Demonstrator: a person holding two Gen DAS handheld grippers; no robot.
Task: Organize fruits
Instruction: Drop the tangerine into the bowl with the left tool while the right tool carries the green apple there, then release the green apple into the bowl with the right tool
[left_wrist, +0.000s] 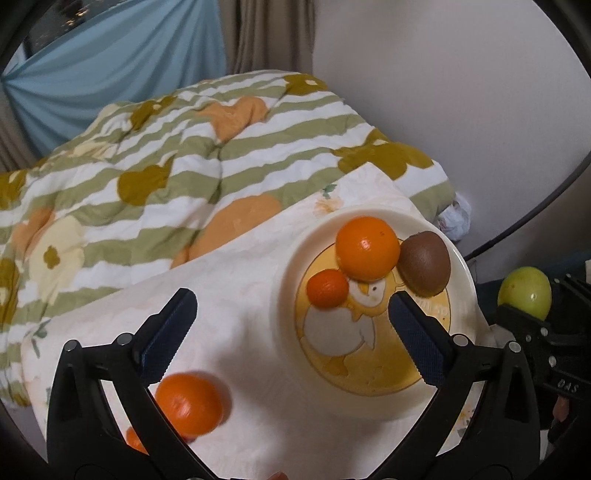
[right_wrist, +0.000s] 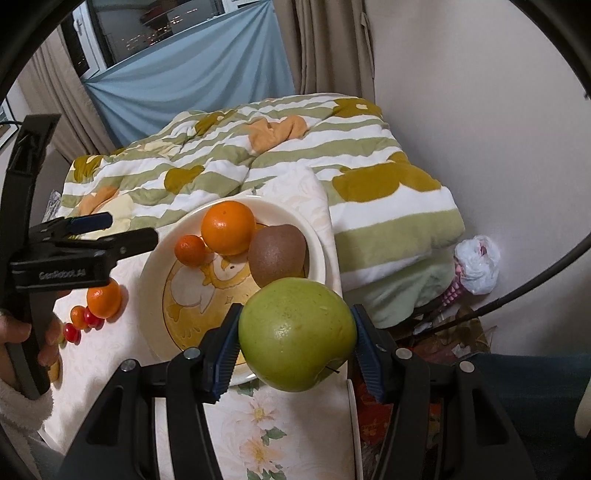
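A white plate (left_wrist: 288, 306) with a yellow bird picture holds a big orange (left_wrist: 367, 248), a small mandarin (left_wrist: 328, 288) and a brown kiwi (left_wrist: 424, 267). My left gripper (left_wrist: 291, 332) is open and empty, just left of and over the plate's near side. A loose orange (left_wrist: 188, 402) lies on the cloth under its left finger. My right gripper (right_wrist: 295, 350) is shut on a green apple (right_wrist: 297, 332), held above the plate's near rim (right_wrist: 155, 258). The apple also shows at the right edge of the left wrist view (left_wrist: 524, 291).
Small red and orange fruits (right_wrist: 83, 319) and an orange (right_wrist: 104, 298) lie on the white cloth left of the plate. A green-striped quilt (right_wrist: 258, 162) is heaped behind. The wall stands to the right, with a plastic bag (right_wrist: 476, 266) below.
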